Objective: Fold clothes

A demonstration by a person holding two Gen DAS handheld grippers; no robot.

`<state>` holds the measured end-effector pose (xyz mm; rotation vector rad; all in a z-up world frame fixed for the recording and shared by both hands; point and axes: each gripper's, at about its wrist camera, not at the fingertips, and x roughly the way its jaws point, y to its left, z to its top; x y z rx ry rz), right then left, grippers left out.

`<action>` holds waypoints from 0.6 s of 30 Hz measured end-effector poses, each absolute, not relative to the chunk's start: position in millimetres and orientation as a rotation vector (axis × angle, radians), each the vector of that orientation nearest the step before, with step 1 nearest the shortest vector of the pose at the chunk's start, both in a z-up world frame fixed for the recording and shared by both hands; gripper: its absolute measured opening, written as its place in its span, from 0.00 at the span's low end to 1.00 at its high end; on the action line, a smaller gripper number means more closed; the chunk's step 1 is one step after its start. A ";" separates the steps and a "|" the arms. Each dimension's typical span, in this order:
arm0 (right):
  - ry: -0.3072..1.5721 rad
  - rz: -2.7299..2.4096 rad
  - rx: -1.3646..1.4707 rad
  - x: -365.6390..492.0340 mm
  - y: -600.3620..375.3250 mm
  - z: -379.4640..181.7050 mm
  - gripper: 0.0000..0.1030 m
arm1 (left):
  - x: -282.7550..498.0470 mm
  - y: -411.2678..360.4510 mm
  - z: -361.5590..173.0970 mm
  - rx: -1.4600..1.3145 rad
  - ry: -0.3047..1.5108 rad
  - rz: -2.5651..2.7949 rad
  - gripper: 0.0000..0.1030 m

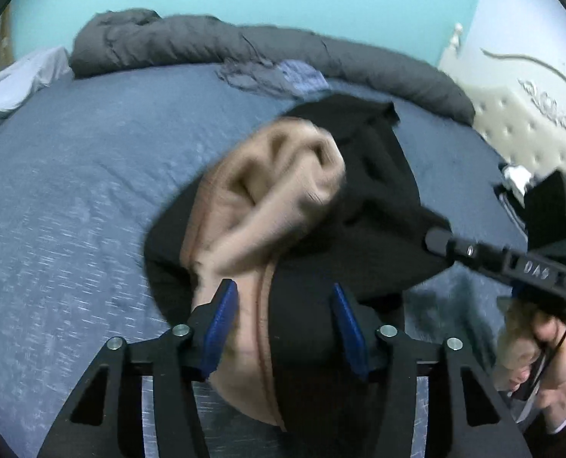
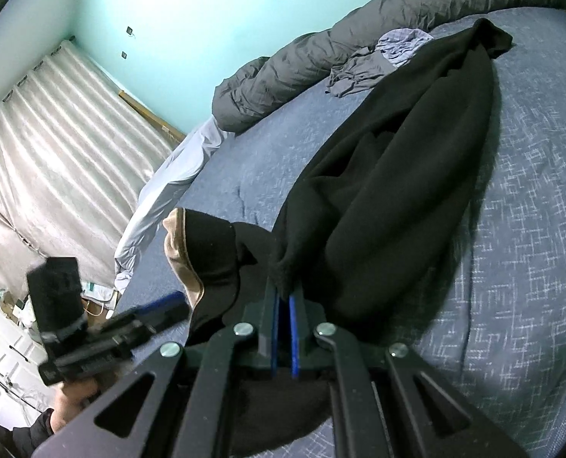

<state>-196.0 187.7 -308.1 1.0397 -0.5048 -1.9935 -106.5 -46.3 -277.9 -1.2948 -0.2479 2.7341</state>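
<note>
Clamped on the black garment (image 2: 397,175), the right gripper (image 2: 283,301) alone bears it, while the left gripper (image 1: 283,305) is parted, so the tan-lined end (image 1: 279,183) could be dropped and bunched.

Open blue bedsheet (image 1: 73,198) lies left of the black garment (image 2: 397,175); the rolled grey duvet (image 1: 214,42) blocks the far edge.

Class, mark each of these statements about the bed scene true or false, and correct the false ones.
1. The right gripper is clamped on the black garment. True.
2. The left gripper is shut. False: its jaws stand apart.
3. The garment has a tan lining. True.
4. The bed cover is red. False: it is blue.
5. A grey duvet lies bunched against the wall. True.
</note>
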 end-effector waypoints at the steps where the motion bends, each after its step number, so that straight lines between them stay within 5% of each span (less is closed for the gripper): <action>1: -0.505 -1.993 1.040 -196.3 187.9 -308.2 0.04 | -108.0 -41.3 -282.1 -1.310 -0.207 2.730 0.56; 10: -0.495 -1.992 1.034 -196.6 186.4 -307.1 0.04 | -111.7 -31.9 -292.3 -1.326 -0.053 2.693 0.51; 18: -0.482 -2.013 1.017 -195.1 186.9 -304.4 0.04 | -100.8 -56.2 -278.4 -1.226 -0.187 2.739 0.48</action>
